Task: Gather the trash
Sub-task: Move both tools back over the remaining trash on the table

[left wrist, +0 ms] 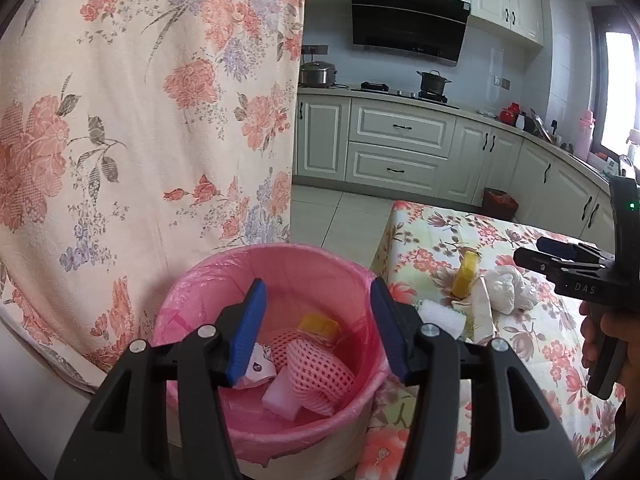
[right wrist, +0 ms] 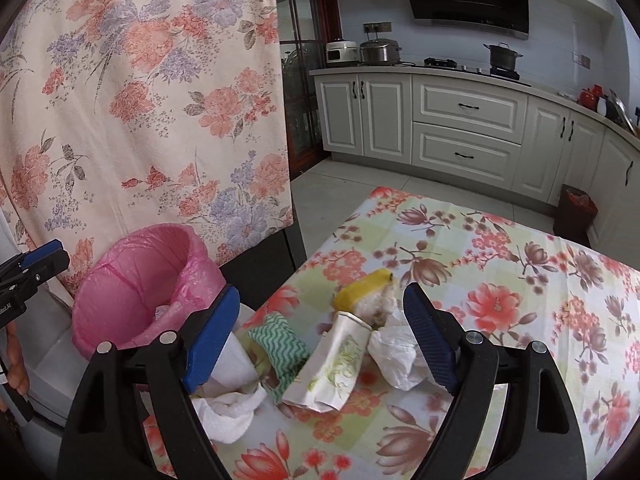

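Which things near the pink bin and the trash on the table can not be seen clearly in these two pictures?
- Pink bin, right wrist view: its near wall hides most contents.
- White cup, right wrist view: partly behind a gripper finger.
- Printed paper scrap in the bin, left wrist view: print too small.
- Brown bin by the cabinets: contents too small.

In the left wrist view, the left gripper's fingers (left wrist: 248, 332) hide part of the bin (left wrist: 280, 264) and the scraps inside it; print on the white scrap (left wrist: 258, 368) is too small to read. The right gripper (left wrist: 560, 256) is cut off by the picture's right edge, so its far finger is hidden. In the right wrist view, a blue finger (right wrist: 210, 344) covers part of the white cup (right wrist: 236, 364), and the bench (right wrist: 520, 280) runs off the lower edge.
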A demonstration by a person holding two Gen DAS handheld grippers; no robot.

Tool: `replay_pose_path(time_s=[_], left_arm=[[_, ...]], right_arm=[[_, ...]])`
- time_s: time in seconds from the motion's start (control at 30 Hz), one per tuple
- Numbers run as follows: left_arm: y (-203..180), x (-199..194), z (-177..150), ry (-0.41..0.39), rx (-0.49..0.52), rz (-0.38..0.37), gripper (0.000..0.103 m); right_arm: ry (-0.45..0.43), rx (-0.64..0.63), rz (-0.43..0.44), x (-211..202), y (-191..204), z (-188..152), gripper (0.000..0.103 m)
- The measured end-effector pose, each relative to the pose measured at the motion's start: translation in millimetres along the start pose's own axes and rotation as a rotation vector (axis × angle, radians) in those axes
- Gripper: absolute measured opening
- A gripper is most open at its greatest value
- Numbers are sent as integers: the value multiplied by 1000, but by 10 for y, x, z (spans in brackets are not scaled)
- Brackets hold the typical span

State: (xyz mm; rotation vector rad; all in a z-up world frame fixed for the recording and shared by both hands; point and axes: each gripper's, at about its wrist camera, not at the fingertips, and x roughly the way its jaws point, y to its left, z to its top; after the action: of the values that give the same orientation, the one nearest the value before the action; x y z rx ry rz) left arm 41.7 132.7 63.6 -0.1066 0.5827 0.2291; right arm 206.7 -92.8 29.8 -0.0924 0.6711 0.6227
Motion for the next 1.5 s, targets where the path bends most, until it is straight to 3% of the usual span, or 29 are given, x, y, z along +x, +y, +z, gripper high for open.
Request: replay_pose_path(time_s=[0.57,1.5], left_arm=[[-628,275,8,56,79,-63,53],[-1061,955,-174,189,152,-171,53]], right_arm=[[30,101,-65,-132,-739,-385,80],[86,171,-52,-34,-938,-707,81]])
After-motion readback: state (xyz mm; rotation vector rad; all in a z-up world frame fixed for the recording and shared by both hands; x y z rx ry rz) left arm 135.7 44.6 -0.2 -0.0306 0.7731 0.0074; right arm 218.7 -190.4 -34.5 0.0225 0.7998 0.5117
